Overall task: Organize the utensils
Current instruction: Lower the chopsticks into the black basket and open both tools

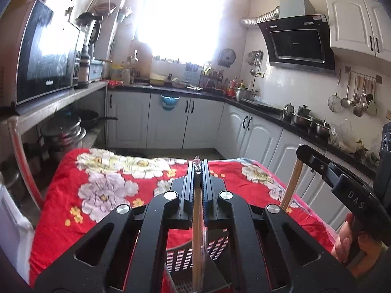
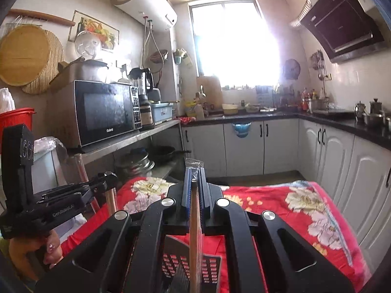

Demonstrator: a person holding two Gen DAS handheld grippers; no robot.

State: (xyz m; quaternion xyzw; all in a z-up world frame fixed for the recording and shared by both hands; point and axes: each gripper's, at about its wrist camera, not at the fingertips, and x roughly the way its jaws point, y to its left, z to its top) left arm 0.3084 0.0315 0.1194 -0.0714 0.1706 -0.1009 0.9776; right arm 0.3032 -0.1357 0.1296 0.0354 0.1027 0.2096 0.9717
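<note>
Here, view by view:
Left wrist, left gripper [image 1: 200,168]: clamped on wrapped chopsticks [image 1: 197,232] hanging over the near slotted holder [image 1: 195,251]
Left wrist, far right: right gripper [image 1: 301,150] pinching a second wooden pair [image 1: 290,185]
Right wrist, holder [image 2: 193,266]: near, on the floral red cloth [image 2: 281,210]
Right wrist, right gripper [image 2: 194,171]: together on chopsticks [image 2: 194,232]

Daylight from window [image 1: 180,17], blown out to white in both views, flare bleeding over adjacent walls. Cabinets [image 1: 168,119] evenly lit, slightly hazy. Strong fisheye bend, dark vignette in corners. Mild motion blur on floral cloth [image 2: 305,210] and basket [image 1: 195,251]; foreground gripper bodies near-silhouette, bolts glinting
</note>
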